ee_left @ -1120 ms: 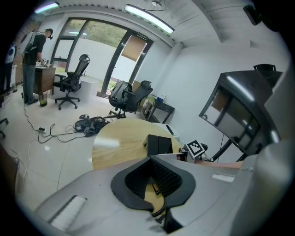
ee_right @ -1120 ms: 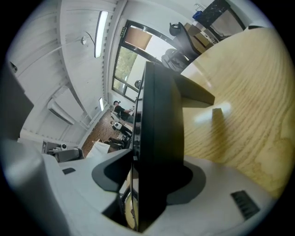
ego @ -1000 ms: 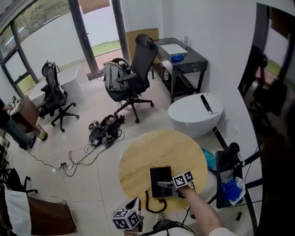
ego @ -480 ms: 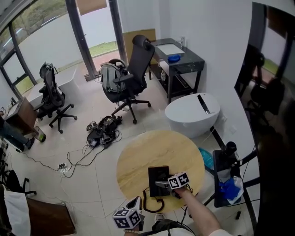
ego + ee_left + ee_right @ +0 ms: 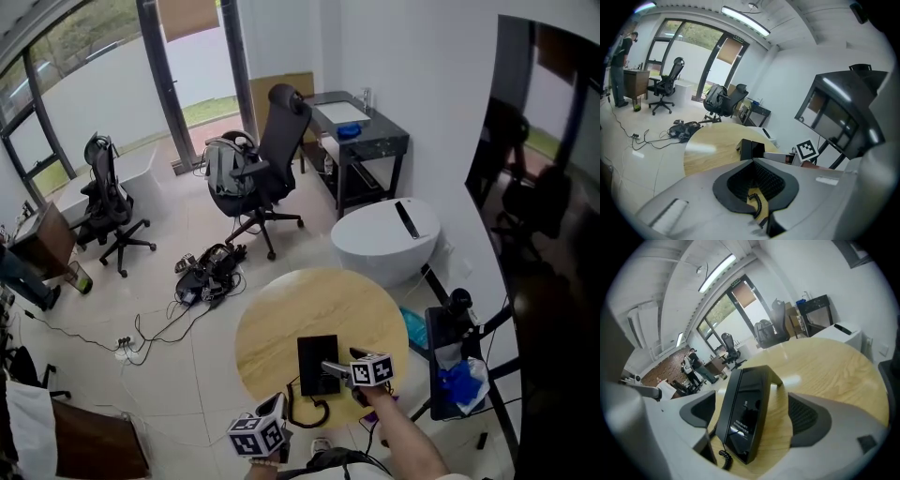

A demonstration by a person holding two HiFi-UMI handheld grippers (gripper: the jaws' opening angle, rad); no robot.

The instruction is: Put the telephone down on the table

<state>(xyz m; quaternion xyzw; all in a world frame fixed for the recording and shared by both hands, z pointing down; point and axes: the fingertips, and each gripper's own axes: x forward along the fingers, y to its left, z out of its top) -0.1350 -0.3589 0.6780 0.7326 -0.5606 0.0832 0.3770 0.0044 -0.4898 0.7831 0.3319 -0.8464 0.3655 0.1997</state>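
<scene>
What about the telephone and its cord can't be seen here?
- Print on the telephone: right gripper view, too small and blurred to read.
- The coiled cord's run: head view, too thin to follow.
- Part of the telephone: head view, covered by the right gripper, whose jaws have just been opening with the telephone between them.

Mostly hidden behind the left gripper point(image 5: 751, 161): telephone cord point(image 5: 756, 202). Cut off by head view's lower edge: left hand point(image 5: 265, 461).
</scene>
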